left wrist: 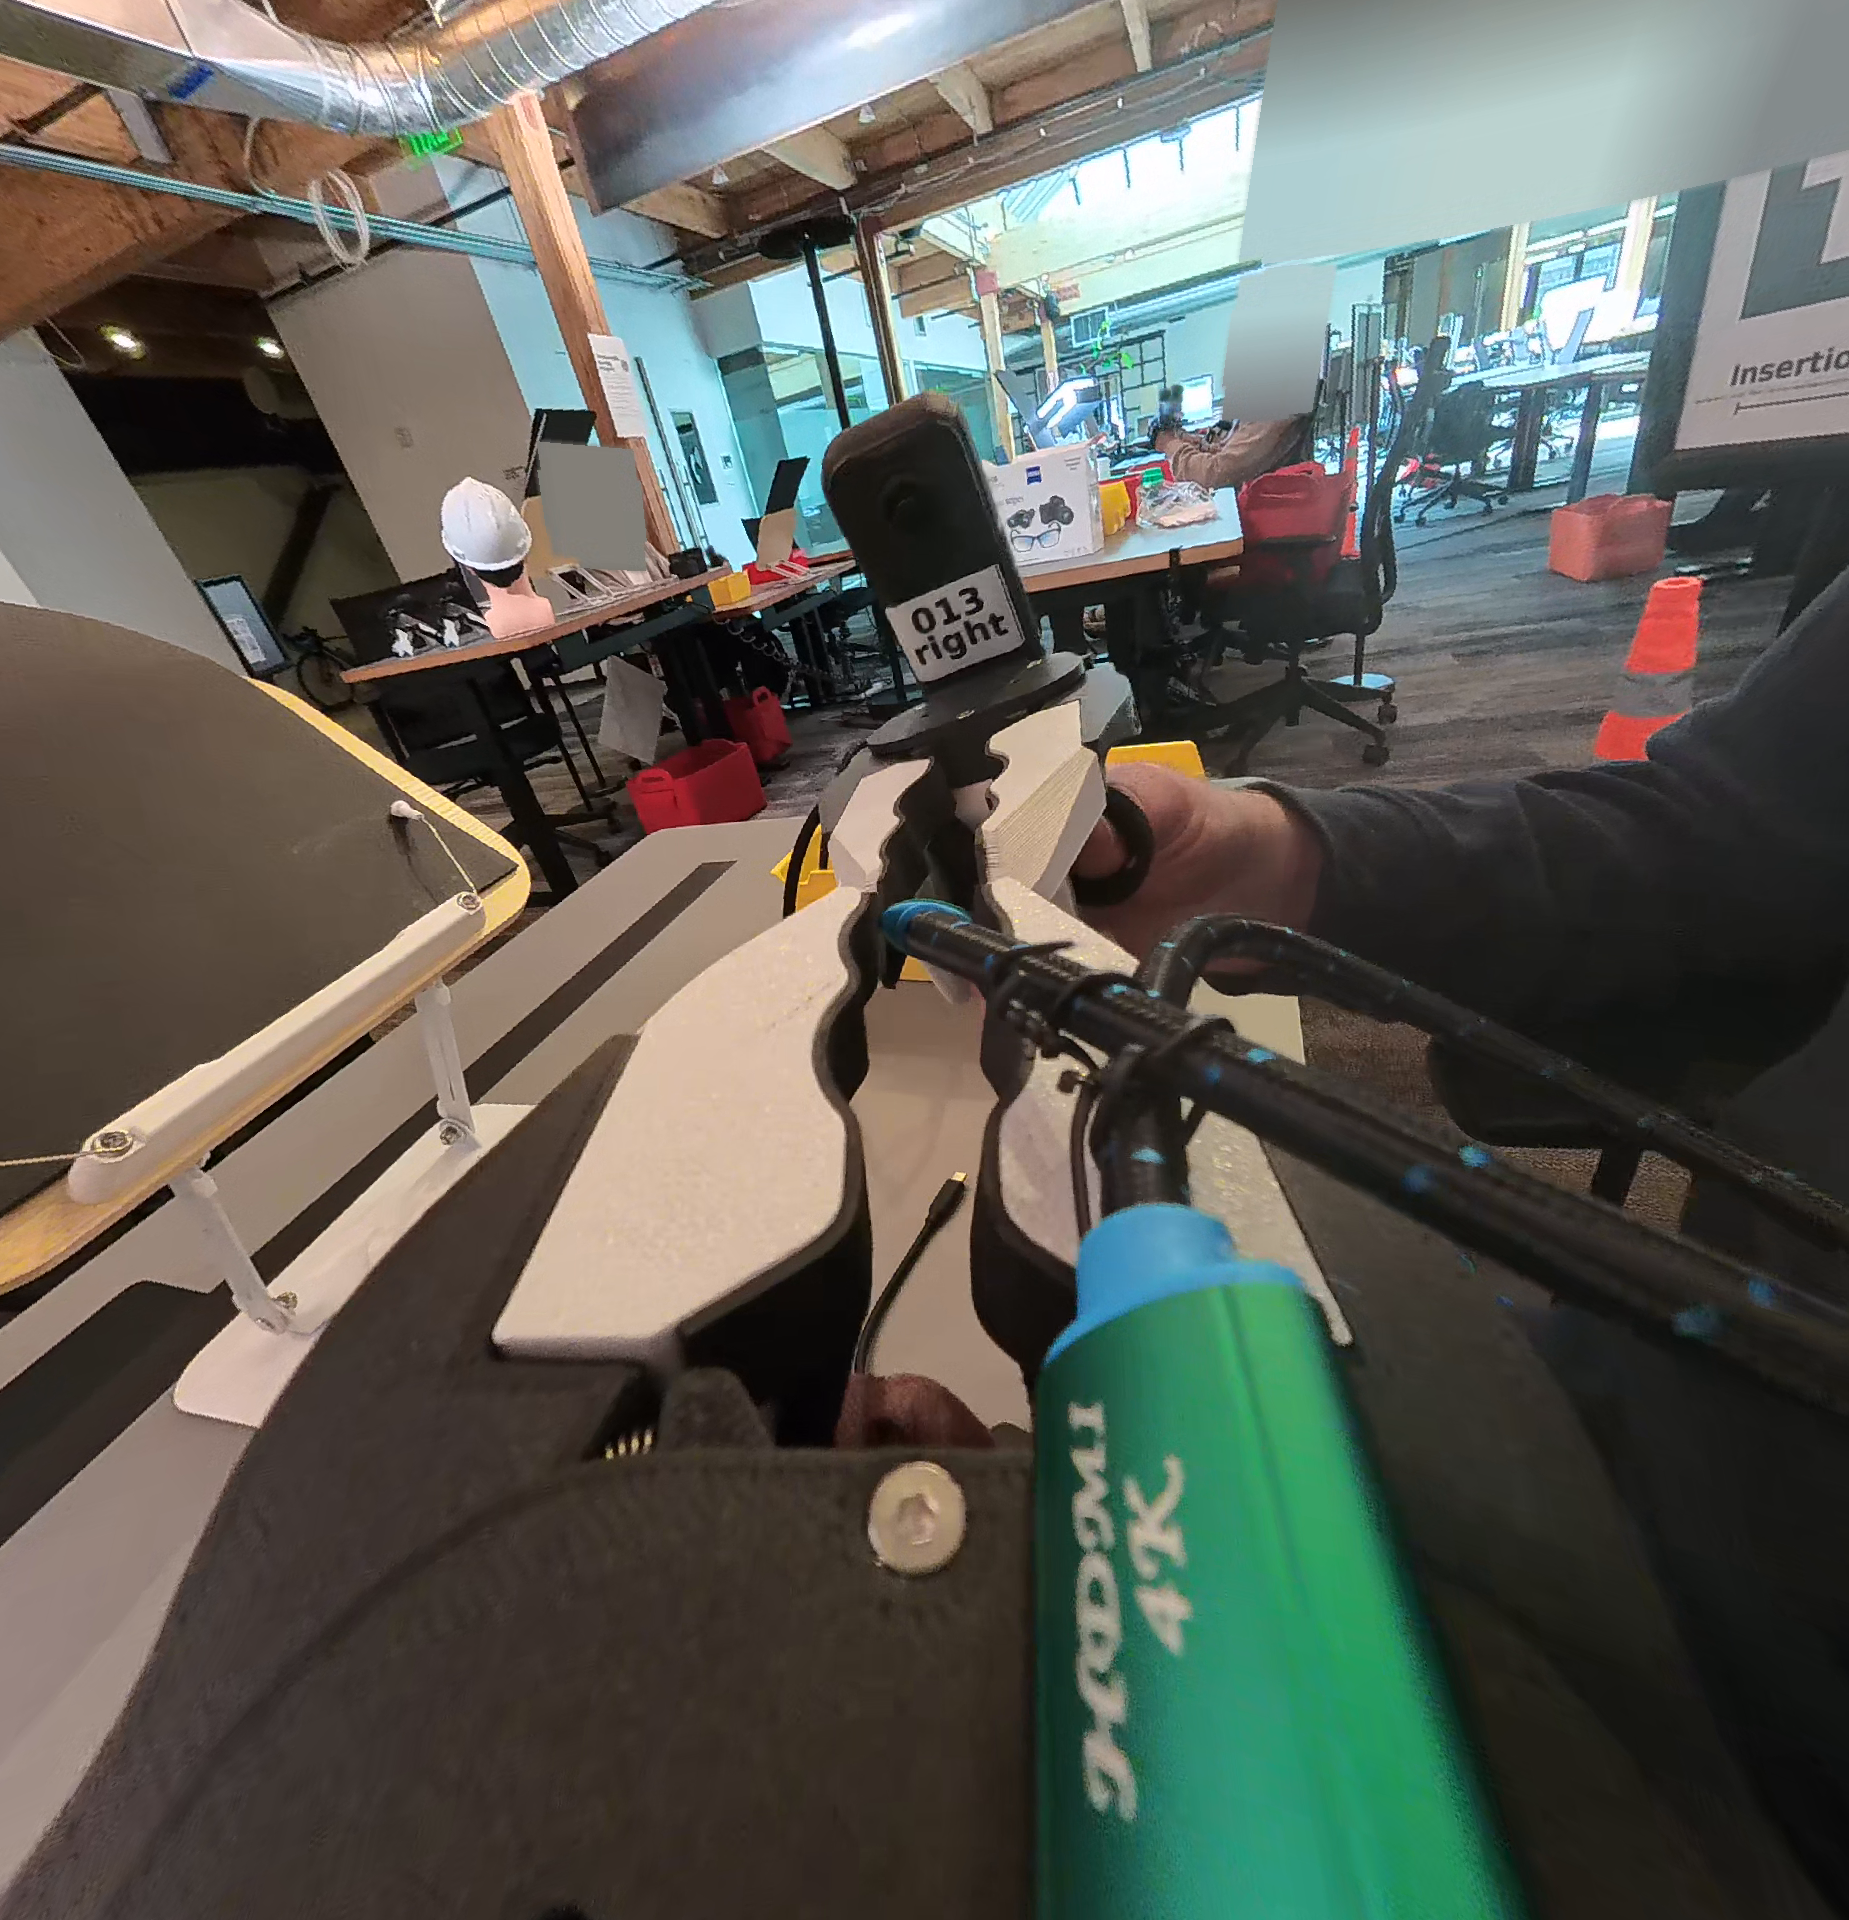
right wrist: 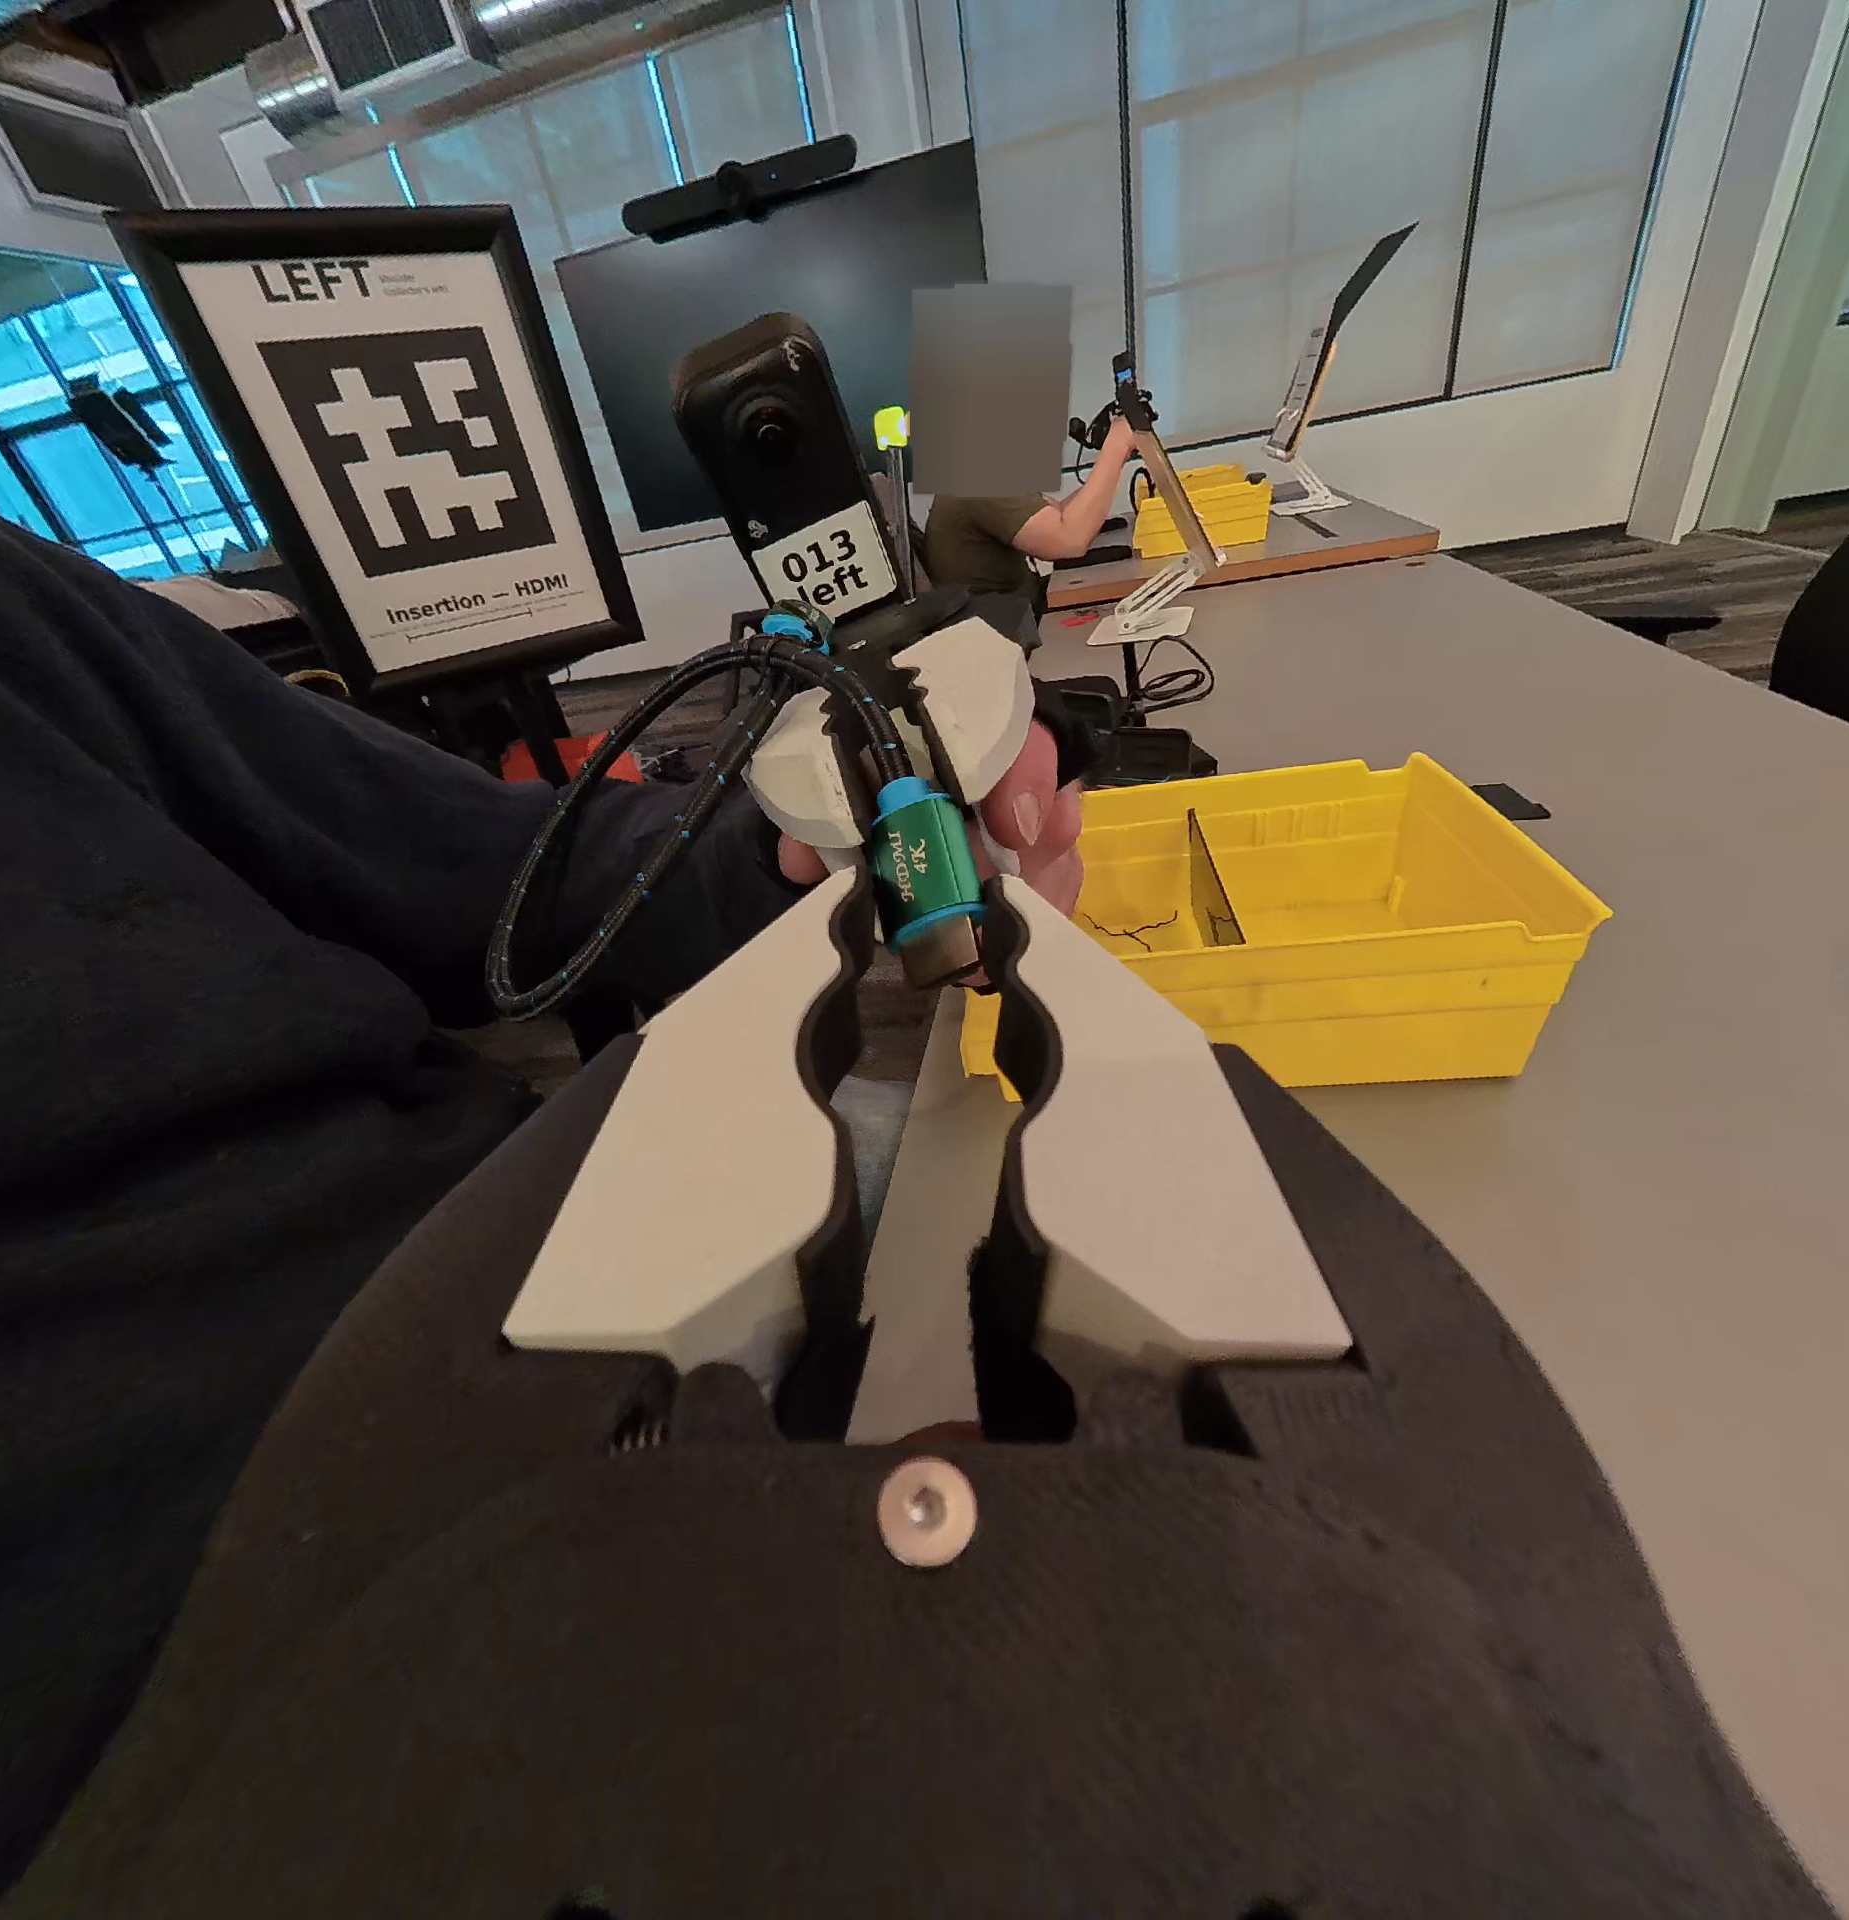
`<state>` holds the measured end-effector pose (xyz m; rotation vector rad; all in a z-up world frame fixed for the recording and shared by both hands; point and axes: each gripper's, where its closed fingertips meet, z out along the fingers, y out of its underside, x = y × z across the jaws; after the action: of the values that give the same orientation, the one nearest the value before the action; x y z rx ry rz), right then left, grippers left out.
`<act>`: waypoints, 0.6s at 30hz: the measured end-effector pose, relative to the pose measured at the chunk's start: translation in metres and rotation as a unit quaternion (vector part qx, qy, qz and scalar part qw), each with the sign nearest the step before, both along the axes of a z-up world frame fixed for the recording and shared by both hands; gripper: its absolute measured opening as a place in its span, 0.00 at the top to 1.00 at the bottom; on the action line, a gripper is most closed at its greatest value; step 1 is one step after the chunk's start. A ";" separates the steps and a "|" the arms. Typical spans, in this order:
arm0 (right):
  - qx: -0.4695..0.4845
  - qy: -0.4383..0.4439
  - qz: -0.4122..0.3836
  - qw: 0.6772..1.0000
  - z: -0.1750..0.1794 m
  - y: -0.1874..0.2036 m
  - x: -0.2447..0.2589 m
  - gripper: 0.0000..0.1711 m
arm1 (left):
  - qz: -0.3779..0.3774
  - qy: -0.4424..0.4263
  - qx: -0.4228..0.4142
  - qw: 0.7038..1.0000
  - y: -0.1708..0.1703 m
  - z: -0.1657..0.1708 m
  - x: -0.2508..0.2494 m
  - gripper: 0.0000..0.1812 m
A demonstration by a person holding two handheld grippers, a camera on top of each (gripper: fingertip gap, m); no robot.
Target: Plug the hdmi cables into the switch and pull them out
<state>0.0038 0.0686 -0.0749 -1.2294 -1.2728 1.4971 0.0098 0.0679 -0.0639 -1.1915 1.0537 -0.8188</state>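
Note:
A coiled black braided HDMI cable (left wrist: 1419, 1164) with blue flecks has a green connector at each end. My left gripper (left wrist: 935, 914) is shut on the coil; it also shows in the right wrist view (right wrist: 884, 790). One green connector (left wrist: 1211, 1610) points back beside the left camera. The other green connector (right wrist: 925, 873) hangs from the coil (right wrist: 546, 883) and sits between the fingertips of my right gripper (right wrist: 930, 894), whose jaws stand narrow and close around it. In the left wrist view, my right gripper (left wrist: 951, 831) faces mine, tip to tip.
A yellow divided bin (right wrist: 1315, 935) stands on the grey table (right wrist: 1522, 1299). A thin black cord with a gold tip (left wrist: 904, 1268) lies on the table. A tilted black board on a stand (left wrist: 172, 883) is at the left. A framed marker sign (right wrist: 380, 447) stands behind. The grippers are tip to tip, or close to it.

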 end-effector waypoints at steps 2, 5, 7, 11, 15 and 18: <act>-0.003 0.001 0.002 1.000 0.000 0.000 0.001 0.89 | -0.001 -0.003 -0.003 1.000 0.000 0.000 0.000 0.92; -0.011 0.004 0.002 1.000 0.000 0.003 0.003 0.89 | -0.002 -0.007 -0.009 1.000 0.001 0.001 -0.001 0.93; -0.017 0.013 0.001 1.000 0.003 0.006 0.008 0.89 | 0.004 -0.008 -0.012 1.000 0.003 0.000 -0.003 0.95; -0.016 0.005 0.003 1.000 0.001 0.006 0.010 0.89 | 0.002 -0.018 -0.023 1.000 0.005 -0.001 -0.004 0.95; -0.025 -0.002 0.015 1.000 -0.003 0.004 0.009 0.90 | 0.002 -0.023 -0.027 0.999 0.006 -0.001 -0.004 0.93; -0.032 -0.004 0.023 0.999 -0.003 0.002 0.008 0.89 | -0.004 -0.020 -0.021 1.000 0.003 -0.001 -0.003 0.91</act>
<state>0.0121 0.0706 -0.0783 -1.2552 -1.2762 1.5779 0.0066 0.0708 -0.0649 -1.2025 1.0129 -0.8726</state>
